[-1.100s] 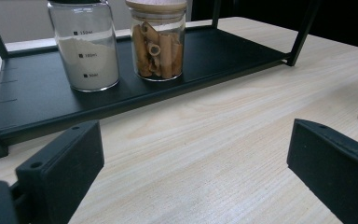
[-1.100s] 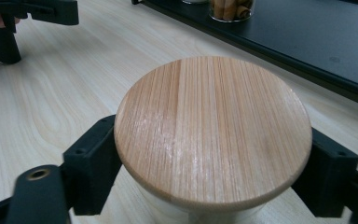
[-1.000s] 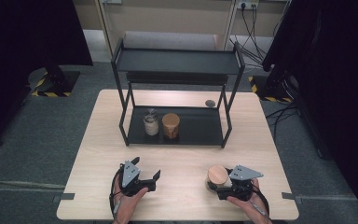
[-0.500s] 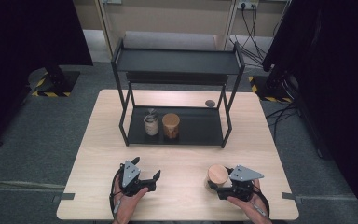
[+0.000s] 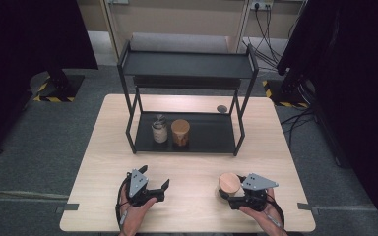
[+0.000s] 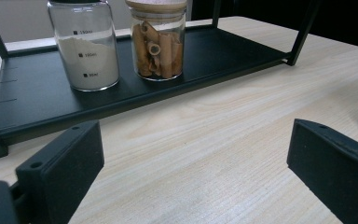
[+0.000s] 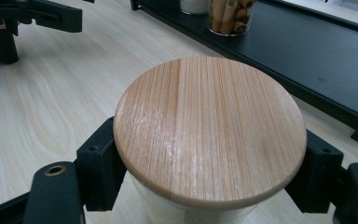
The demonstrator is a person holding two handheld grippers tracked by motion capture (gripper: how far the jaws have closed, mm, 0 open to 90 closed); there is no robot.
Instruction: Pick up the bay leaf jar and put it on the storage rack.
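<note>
A glass jar with a round wooden lid stands on the table near its front right. My right gripper is shut on it from the near side. In the right gripper view the lid sits just above the two jaws, which press the jar's sides below it. My left gripper rests at the front left, open and holding nothing. Its jaws stand wide apart over bare wood. On the lower shelf of the black rack stand a jar of white powder and a pasta jar.
The rack's top shelf is bare. A small dark disc lies on the table behind the rack's right leg. The left gripper view shows the powder jar and pasta jar close ahead. Light wooden tabletop lies between rack and grippers.
</note>
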